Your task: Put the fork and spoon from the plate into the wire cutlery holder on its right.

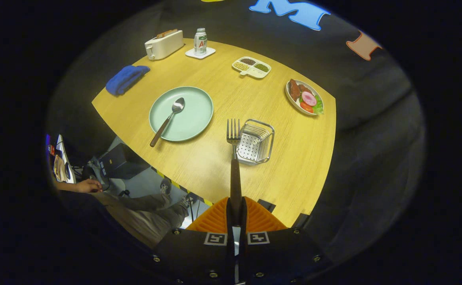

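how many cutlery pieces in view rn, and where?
2. The fork is clamped by its handle between the gripper fingers, tines up beside the wire cutlery holder. The spoon lies on the green plate, handle past the rim.

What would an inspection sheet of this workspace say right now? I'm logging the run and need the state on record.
Surface: wooden table, bare between items.
Job's things: fork clamped by its handle, tines beside the wire cutlery holder; spoon lying on the green plate, handle over the rim.
Clutter: toaster, can on a coaster, blue cloth, divided dish, food plate.
Grippers: gripper shut on the fork.
Cables: some on the floor beside the table, unclear.
Surroundings: black cloth wall; a seated person's hand and legs below the table edge.
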`<state>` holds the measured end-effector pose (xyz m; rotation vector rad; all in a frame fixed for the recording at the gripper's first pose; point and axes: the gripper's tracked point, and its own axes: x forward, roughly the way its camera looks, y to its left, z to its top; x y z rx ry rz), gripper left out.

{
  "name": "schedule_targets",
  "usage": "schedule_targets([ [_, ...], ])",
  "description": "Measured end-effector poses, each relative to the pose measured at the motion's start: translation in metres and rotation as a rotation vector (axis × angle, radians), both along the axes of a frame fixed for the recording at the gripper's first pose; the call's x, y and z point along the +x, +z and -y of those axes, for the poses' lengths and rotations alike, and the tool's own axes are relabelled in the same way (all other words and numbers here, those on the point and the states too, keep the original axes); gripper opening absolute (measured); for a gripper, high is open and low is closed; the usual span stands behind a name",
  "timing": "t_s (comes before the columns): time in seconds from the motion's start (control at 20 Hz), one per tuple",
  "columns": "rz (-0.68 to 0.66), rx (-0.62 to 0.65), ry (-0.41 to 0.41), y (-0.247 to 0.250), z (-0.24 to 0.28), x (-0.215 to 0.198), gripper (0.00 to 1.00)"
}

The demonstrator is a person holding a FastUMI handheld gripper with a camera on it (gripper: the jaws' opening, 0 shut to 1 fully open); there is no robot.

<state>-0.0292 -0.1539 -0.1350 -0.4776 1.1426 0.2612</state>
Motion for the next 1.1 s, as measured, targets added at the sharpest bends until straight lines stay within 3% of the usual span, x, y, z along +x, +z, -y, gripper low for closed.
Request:
schedule_targets([
  [0.4, -0.063, -0.018, -0.033, 0.005, 0.028, 0.007, 0.04],
  [1.1, -0.289, -0.06, -0.05, -0.038, 0.031, 0.058, 0.05],
])
